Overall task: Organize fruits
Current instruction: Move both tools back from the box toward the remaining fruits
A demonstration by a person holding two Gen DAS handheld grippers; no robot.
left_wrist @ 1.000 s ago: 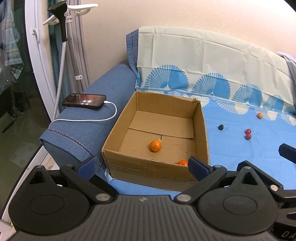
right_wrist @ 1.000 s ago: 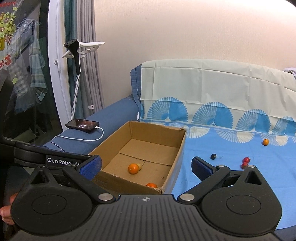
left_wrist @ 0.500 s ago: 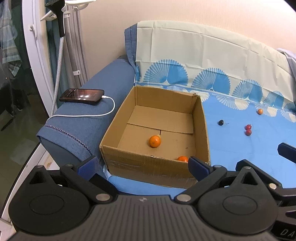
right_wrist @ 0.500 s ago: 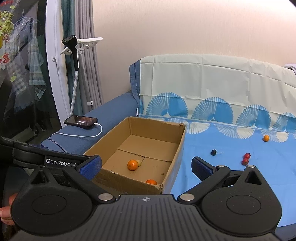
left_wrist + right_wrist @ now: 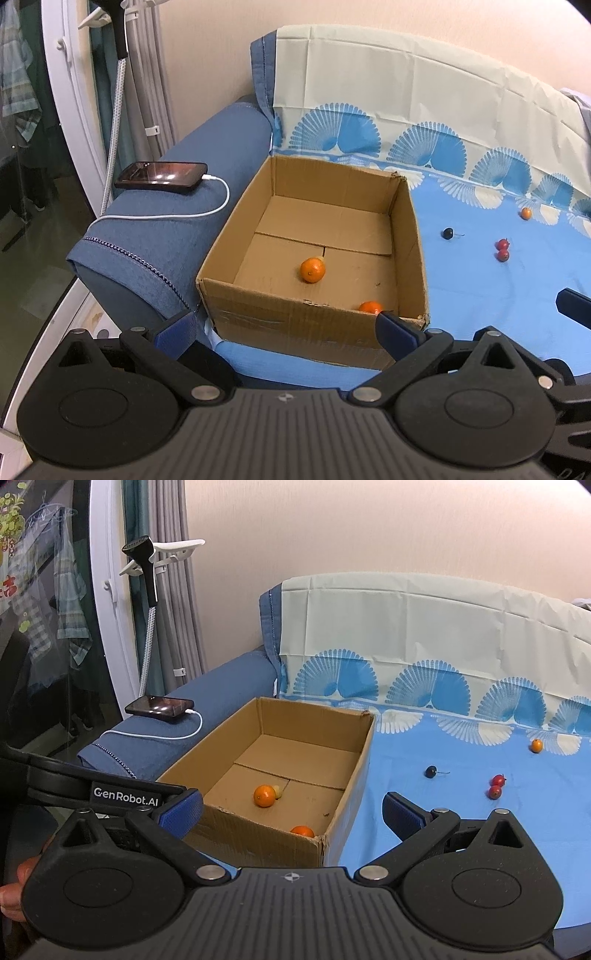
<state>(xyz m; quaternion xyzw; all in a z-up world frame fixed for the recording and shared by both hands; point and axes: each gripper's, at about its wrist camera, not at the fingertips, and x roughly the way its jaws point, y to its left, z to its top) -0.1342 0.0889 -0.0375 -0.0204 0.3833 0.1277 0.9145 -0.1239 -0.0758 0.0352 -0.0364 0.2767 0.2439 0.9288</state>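
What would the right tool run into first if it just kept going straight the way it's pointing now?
Probably the cardboard box: the open right tool points at its near right corner, roughly where one orange lies just inside. Depth is hard to judge, so it might instead pass over the rim toward the box floor.

Before you a cardboard box (image 5: 314,325) sits on the sofa seat (image 5: 480,295) against the armrest (image 5: 177,240) at its left, which carries a phone (image 5: 160,176), with two oranges (image 5: 312,270) inside and four small fruits (image 5: 502,250) scattered to its right.
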